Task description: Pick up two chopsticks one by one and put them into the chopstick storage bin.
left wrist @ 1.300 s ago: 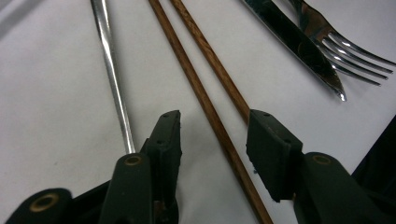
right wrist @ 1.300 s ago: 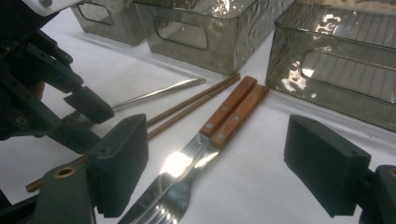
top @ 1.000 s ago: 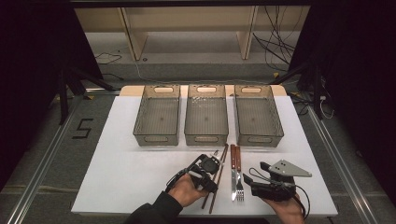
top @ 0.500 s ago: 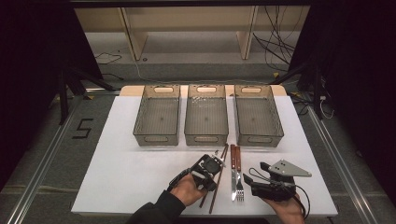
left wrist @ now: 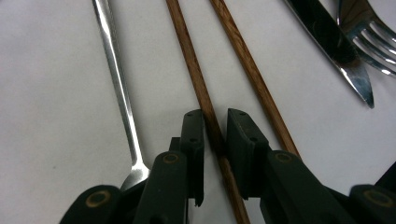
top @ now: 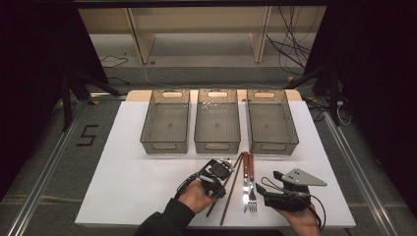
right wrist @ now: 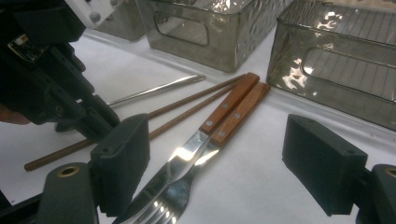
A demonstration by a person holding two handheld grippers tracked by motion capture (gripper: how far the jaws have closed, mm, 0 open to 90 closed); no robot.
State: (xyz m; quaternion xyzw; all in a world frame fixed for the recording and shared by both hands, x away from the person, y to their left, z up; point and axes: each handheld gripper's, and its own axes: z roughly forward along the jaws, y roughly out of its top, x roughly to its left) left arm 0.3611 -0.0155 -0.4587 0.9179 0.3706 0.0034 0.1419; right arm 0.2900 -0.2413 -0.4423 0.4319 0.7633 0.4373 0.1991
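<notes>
Closing on the near chopstick (left wrist: 205, 100): left gripper (left wrist: 215, 133) jaws have just narrowed around it, pads about touching, stick flat on the table (top: 123, 187). Right gripper (right wrist: 243, 163) idles open over the fork (right wrist: 175, 198). Next: finish pinch, lift clear of its twin.

Three clear plastic bins in a row: left bin (top: 165, 127), middle bin (top: 217, 126), right bin (top: 272, 127). Two wooden chopsticks: one (left wrist: 201, 91) between black jaws, the other (left wrist: 254, 74) just beside it. One knife (right wrist: 219, 116) and one fork (right wrist: 224, 133), both wooden-handled, side by side. One slim metal utensil (left wrist: 116, 79), bowl end hidden, probably a spoon. Five pieces of cutlery in all. Two handheld grippers: left gripper (left wrist: 215, 135) and right gripper (right wrist: 224, 172). One white bench (top: 123, 167).
</notes>
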